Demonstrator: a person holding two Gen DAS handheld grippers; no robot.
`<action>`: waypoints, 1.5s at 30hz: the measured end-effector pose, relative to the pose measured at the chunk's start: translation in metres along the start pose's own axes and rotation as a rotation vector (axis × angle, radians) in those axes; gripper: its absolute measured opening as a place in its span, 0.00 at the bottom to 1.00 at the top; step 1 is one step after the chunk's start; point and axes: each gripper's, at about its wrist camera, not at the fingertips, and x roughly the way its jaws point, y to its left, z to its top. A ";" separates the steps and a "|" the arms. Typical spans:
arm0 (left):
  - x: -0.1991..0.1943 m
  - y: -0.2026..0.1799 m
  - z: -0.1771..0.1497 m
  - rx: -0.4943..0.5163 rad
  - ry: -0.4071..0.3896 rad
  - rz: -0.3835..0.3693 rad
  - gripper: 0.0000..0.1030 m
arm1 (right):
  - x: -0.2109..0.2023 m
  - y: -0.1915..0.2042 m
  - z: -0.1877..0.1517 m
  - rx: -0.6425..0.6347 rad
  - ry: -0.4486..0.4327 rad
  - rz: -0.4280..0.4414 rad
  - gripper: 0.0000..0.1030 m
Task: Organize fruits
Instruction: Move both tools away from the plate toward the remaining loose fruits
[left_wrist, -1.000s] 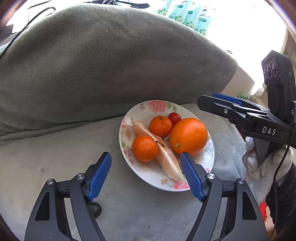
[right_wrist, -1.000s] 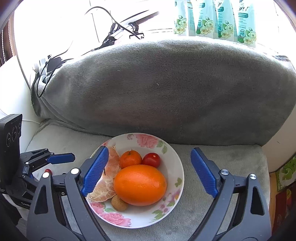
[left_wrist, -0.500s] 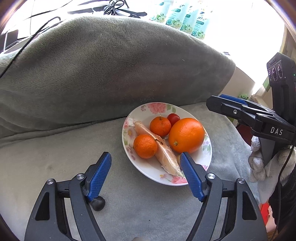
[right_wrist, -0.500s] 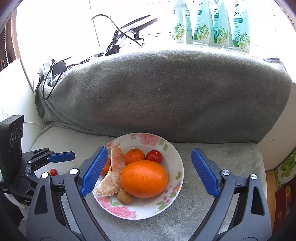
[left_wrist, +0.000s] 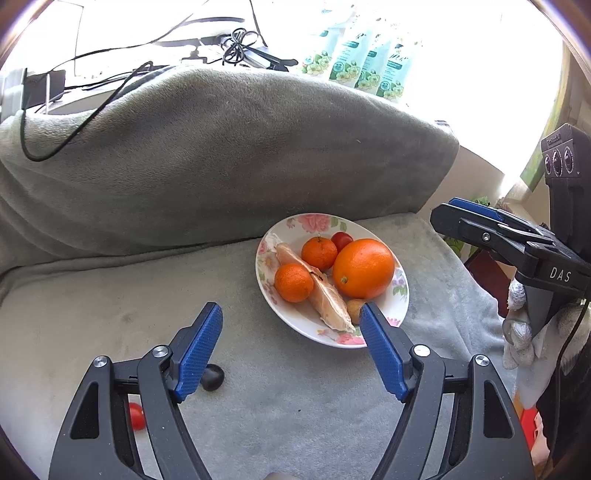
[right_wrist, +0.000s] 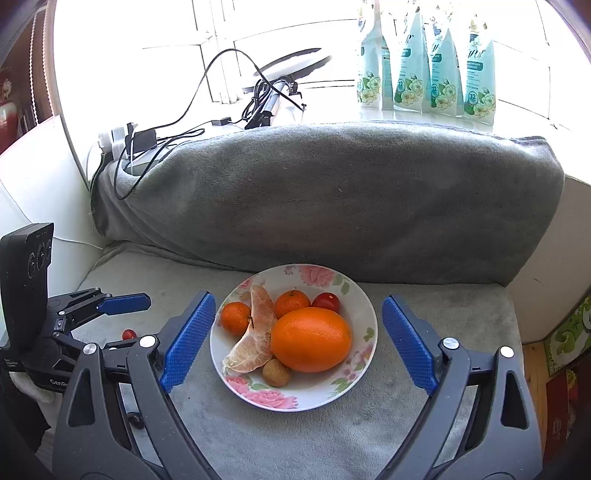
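A floral plate (left_wrist: 400, 306) (right_wrist: 364, 354) on the grey blanket holds a big orange (left_wrist: 364, 267) (right_wrist: 312, 339), two mandarins (left_wrist: 293, 282) (right_wrist: 235, 317), a peeled pomelo segment (left_wrist: 327, 299) (right_wrist: 255, 339), a cherry tomato (left_wrist: 341, 240) (right_wrist: 325, 302) and a small brown fruit (right_wrist: 276, 372). A dark round fruit (left_wrist: 212, 376) and a red cherry tomato (left_wrist: 136, 415) (right_wrist: 129, 334) lie loose on the blanket. My left gripper (left_wrist: 290, 352) is open and empty, in front of the plate. My right gripper (right_wrist: 295, 341) is open and empty, its fingers either side of the plate.
A large grey cushion (right_wrist: 332, 199) rises behind the plate. Cables and a power strip (right_wrist: 125, 142) lie on the sill, with several detergent pouches (right_wrist: 424, 59). The seat's right edge drops off near a red box (right_wrist: 569, 398).
Both grippers have pulled back and up from the plate, so it looks smaller and farther. The loose dark fruit and red tomato have come into view. Jaws stay open.
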 end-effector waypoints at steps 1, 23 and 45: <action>-0.004 0.001 -0.001 -0.003 -0.005 0.002 0.74 | -0.003 0.002 -0.001 -0.002 -0.004 0.002 0.91; -0.111 0.061 -0.046 -0.093 -0.147 0.160 0.74 | -0.040 0.071 -0.024 -0.094 -0.022 0.125 0.91; -0.152 0.094 -0.153 -0.265 -0.119 0.249 0.65 | -0.020 0.146 -0.081 -0.247 0.076 0.259 0.91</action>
